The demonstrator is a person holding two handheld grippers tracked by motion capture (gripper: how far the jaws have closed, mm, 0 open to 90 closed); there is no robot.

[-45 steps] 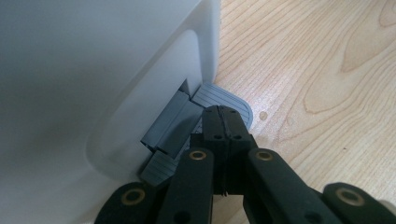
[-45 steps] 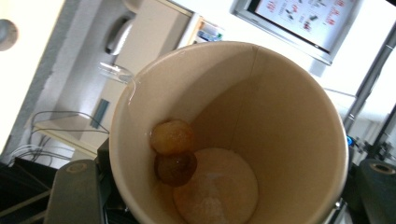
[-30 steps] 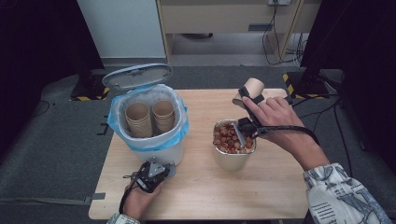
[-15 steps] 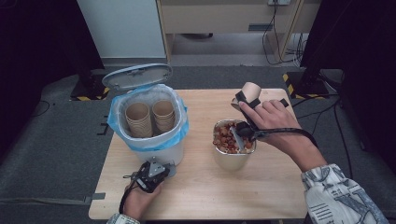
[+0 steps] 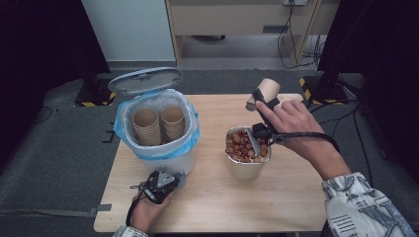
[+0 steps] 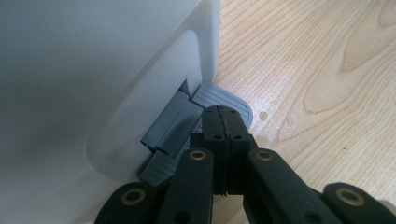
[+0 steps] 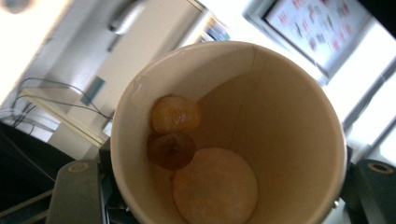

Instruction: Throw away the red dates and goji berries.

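Pressing down on the grey ribbed foot pedal (image 6: pixel 223 100) of the white plastic pedal bin (image 5: pixel 157 129) near the tabletop's left edge, the left gripper (image 5: pixel 160 183), jaws fully closed and empty, is apparently keeping the grey lid (image 5: pixel 145 80) raised. Stacked brown paper cups (image 5: pixel 159 123) are sitting inside. By the right far corner, the right gripper (image 5: pixel 263 101) is clamping a tilted brown paper cup (image 7: pixel 231 133) holding two leftover pieces (image 7: pixel 173 133), above a metal container of reddish-brown snacks (image 5: pixel 245 148), probably for emptying.

Bin (image 5: pixel 163 158) and metal pot (image 5: pixel 245 165) flank a bare gap of table (image 5: pixel 212 182).
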